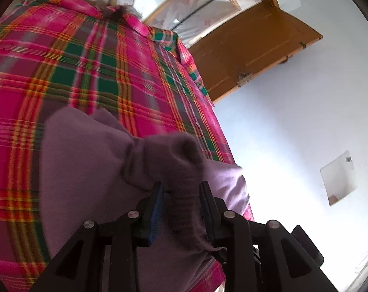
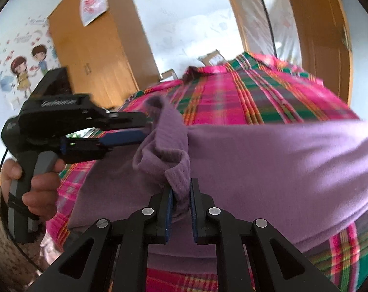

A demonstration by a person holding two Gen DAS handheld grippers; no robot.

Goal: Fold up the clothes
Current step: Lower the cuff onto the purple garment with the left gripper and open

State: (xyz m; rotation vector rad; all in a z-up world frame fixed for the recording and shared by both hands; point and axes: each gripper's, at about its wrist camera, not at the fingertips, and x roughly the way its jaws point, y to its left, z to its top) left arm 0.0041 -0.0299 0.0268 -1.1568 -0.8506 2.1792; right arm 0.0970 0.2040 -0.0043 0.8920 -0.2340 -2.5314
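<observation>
left gripper [image 1: 181, 189] and right gripper [image 2: 181, 189] each clamping purple garment [image 2: 269, 160], seemingly ribbed hem, over plaid sheet [image 1: 74, 73]

Matt purple knit garment [image 2: 269, 160] lies on woven plaid cloth [image 1: 86, 73]; wardrobe [image 2: 98, 41] glossy wood.

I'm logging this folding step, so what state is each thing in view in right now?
Left tool: shut on the purple garment's ribbed edge.
Right tool: shut on the same ribbed edge.
Purple knit garment: bunched at both grips, the rest draped on the bed.
Pink and green plaid bedsheet: spread flat under the garment.
Brown wooden door: open.
Brown wooden wardrobe: doors closed.
</observation>
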